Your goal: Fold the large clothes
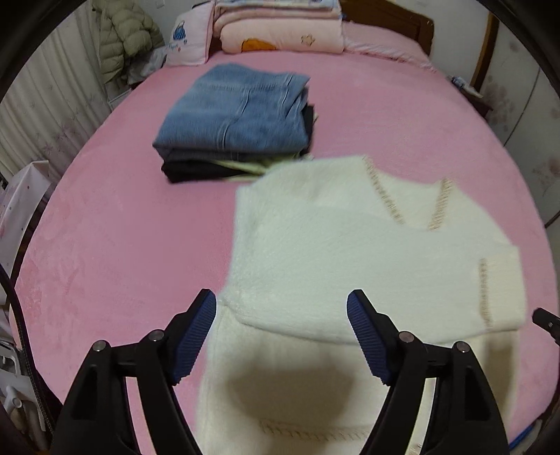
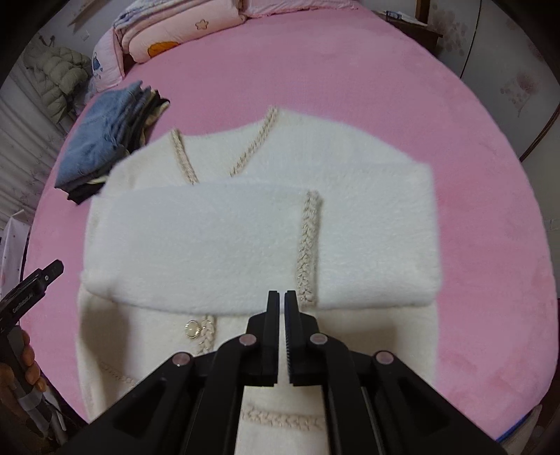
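Note:
A fluffy cream cardigan with braided beige trim lies on the pink bed. Both sleeves are folded across its chest. A pearl button shows near its front opening. My left gripper hovers open above the cardigan's lower left part, nothing between its blue pads. My right gripper is shut and empty, held above the cardigan's middle near the folded sleeve's braided cuff. The tip of the right gripper shows at the right edge of the left wrist view.
A stack of folded clothes, jeans on top, sits on the bed behind and left of the cardigan. Folded pink quilts and a pillow lie at the headboard. A puffer jacket hangs at the left. A hand holds the left gripper's handle.

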A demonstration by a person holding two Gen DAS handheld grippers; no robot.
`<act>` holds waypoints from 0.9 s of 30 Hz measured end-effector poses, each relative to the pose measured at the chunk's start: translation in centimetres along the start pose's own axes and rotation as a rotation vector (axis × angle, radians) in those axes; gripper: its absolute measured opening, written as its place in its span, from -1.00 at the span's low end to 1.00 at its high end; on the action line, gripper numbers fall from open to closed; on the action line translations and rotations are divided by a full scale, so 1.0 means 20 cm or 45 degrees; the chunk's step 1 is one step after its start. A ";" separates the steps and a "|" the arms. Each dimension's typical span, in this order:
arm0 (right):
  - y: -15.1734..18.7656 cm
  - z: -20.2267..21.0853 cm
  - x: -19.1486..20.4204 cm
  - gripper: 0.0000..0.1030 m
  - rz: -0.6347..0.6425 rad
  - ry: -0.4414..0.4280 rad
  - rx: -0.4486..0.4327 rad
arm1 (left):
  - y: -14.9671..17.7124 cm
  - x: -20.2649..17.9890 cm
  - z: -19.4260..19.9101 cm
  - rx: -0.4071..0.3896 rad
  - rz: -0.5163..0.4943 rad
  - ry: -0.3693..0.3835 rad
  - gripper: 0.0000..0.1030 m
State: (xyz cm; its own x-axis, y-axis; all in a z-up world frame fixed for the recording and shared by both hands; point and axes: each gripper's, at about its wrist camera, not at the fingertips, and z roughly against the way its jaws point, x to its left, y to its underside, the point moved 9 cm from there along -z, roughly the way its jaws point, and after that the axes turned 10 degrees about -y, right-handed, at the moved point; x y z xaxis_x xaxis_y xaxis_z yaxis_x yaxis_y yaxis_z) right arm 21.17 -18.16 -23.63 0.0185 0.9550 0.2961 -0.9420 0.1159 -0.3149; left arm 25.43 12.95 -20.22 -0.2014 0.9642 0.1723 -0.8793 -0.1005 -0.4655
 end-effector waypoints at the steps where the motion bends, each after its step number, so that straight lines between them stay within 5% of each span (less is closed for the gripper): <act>1: -0.02 0.06 0.01 -0.95 0.001 0.008 -0.014 | -0.01 0.00 0.07 -0.018 0.007 0.017 0.49; 12: -0.16 0.59 0.23 -0.95 0.159 -0.069 -0.164 | -0.03 0.02 0.75 -0.213 0.044 0.089 0.60; 22: -0.03 0.63 0.34 -0.95 0.195 -0.174 -0.113 | 0.08 0.13 0.93 -0.221 0.157 0.061 0.59; 27: 0.00 0.70 0.36 -0.95 0.201 -0.158 -0.173 | 0.13 0.19 1.00 -0.246 0.180 0.079 0.60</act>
State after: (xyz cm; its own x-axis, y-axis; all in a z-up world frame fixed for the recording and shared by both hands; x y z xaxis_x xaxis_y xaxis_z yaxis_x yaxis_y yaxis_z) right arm 16.60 -15.18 -8.80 -0.1741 0.9244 0.3393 -0.8761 0.0119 -0.4821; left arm 13.87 11.42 -3.45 -0.2842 0.9578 0.0429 -0.7441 -0.1921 -0.6398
